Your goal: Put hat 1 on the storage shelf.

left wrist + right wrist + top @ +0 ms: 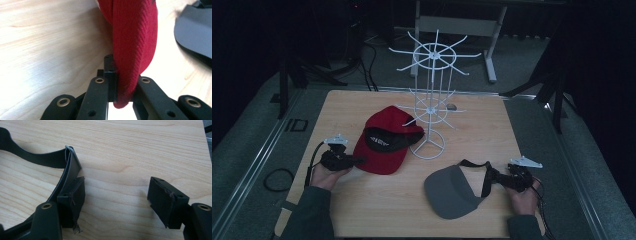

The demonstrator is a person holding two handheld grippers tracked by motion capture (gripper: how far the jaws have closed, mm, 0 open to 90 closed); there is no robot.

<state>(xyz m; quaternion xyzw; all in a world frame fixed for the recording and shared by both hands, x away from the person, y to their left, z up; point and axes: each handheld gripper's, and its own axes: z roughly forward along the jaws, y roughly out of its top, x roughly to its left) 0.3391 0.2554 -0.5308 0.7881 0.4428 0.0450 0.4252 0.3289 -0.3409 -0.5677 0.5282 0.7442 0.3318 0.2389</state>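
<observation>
**Desk:** What is getting lost in the frame?

**Me:** The high view is running dim, so my left tongs (357,160) are showing only as a dark lump at the red cap (384,142), which is lying on the pale wooden worktop (362,210) just left of the white wire rack (432,107). In the left gripper view the cap is running off the top edge, and its fabric is hiding the right-hand pad.

**Desk:** And the grip?

**Me:** My left tongs are pinching shut on a fold of the cap's edge, the red twill bulging out below the black jaws. My right tongs (116,203) are standing wide, holding nothing; the left pad (75,197) is touching or nearly touching the black strap (62,170) of the grey visor (452,192), though I cannot tell which.

**Desk:** Textures?

**Me:** The cap's cloth is showing a diagonal woven rib. The visor's brim is looking smooth and flat, lying near the worktop's front edge, with its strap looping toward my right hand (524,197). The rack's thin spokes are fanning out in two tiers from a ring base. A thread is fraying off the left pad.
</observation>
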